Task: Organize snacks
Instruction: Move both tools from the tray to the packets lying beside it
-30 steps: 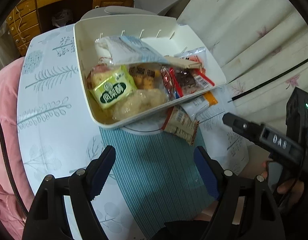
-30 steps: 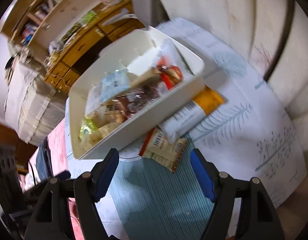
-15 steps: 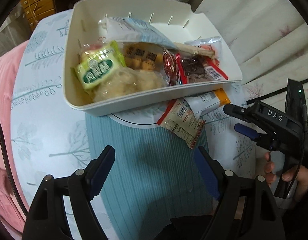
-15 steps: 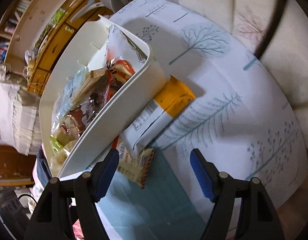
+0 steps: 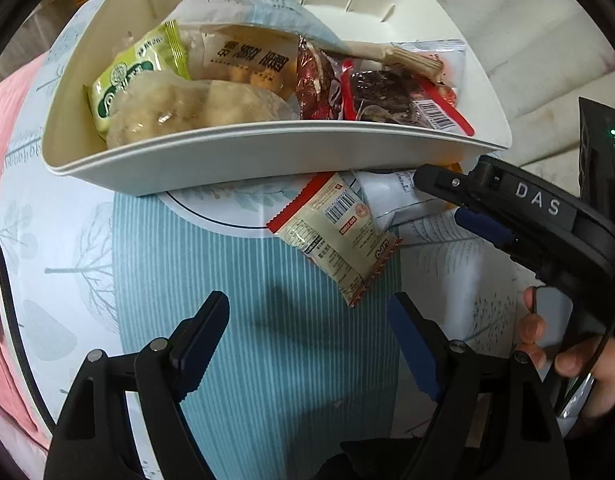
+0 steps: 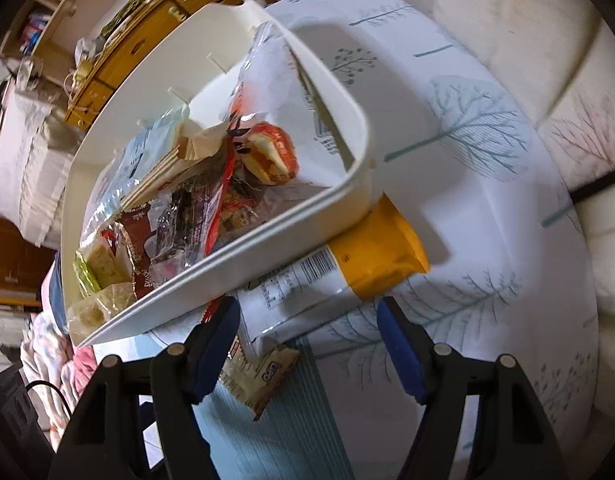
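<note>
White bin (image 5: pixel 243 152) heaped with snacks, tilted on two packets

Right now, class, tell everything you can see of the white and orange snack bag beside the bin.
The snack bag is glossy, white with an orange end, a barcode and small print. It lies flat on the tablecloth, partly under the bin, overlapping a small red-edged packet. The right gripper is closing around its white end, pads not yet touching.
</note>
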A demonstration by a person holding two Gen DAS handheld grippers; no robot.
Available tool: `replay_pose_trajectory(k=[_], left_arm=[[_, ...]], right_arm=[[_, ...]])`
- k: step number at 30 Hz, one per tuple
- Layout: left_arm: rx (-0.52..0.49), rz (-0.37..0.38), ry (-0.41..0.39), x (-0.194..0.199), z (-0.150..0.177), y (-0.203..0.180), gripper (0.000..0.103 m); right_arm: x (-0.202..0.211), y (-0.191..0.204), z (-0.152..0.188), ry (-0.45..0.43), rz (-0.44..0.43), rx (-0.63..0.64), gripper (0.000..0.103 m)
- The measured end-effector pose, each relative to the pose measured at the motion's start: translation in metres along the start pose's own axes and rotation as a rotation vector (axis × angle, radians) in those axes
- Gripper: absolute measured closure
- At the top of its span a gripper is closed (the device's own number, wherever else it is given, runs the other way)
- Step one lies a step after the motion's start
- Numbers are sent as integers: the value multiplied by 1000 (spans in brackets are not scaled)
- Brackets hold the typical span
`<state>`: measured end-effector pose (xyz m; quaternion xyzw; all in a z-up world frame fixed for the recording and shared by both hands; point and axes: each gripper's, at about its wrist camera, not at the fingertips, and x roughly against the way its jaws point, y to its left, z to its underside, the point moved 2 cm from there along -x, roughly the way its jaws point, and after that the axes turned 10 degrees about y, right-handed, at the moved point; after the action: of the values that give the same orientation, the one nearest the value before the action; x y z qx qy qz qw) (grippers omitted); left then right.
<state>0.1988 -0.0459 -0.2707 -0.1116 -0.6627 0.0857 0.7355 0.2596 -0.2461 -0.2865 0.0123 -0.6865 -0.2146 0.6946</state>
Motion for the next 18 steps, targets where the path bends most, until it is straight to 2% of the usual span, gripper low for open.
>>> replay_pose_trajectory(k=[10,18], left_arm=[[69,-3,-2,-18,-7,-18,22],[160,21,-14,-27,-19,-15,22]], right_arm=[[-19,2,-10,7,65,35,33],[-25,3,-16,-6,97,37,33]])
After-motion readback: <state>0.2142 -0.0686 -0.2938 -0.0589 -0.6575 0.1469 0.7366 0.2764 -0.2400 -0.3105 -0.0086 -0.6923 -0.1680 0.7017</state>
